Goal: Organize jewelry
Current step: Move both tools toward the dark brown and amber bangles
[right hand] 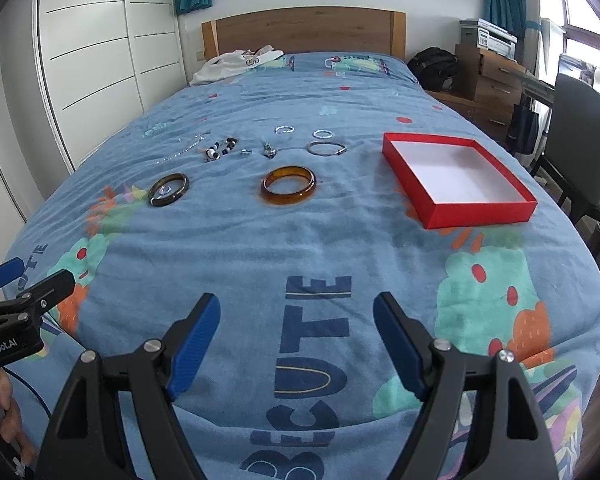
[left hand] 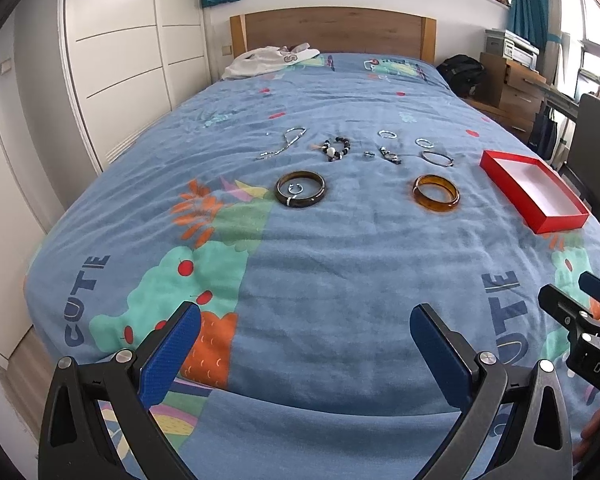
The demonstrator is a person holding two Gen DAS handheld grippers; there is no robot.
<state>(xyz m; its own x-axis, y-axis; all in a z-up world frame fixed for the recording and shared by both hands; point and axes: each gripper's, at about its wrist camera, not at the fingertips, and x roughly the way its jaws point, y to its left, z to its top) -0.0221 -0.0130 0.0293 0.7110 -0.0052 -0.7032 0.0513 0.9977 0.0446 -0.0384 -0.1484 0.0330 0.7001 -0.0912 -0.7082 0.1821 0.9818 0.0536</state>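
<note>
Blue bedspread (right hand: 228,240) carries the jewelry in rows mid-bed, red box (right hand: 456,176) empty beside it. Both my left tongs (left hand: 305,344) and right tongs (right hand: 297,336) gape wide, holding nothing. Nothing's sorted yet; next I'd reach for the amber bangle (right hand: 288,190) nearest the box.

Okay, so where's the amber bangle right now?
The amber bangle lies flat on the blue bedspread, centre of the right wrist view, between the dark bangle on its left and the red box on its right.
</note>
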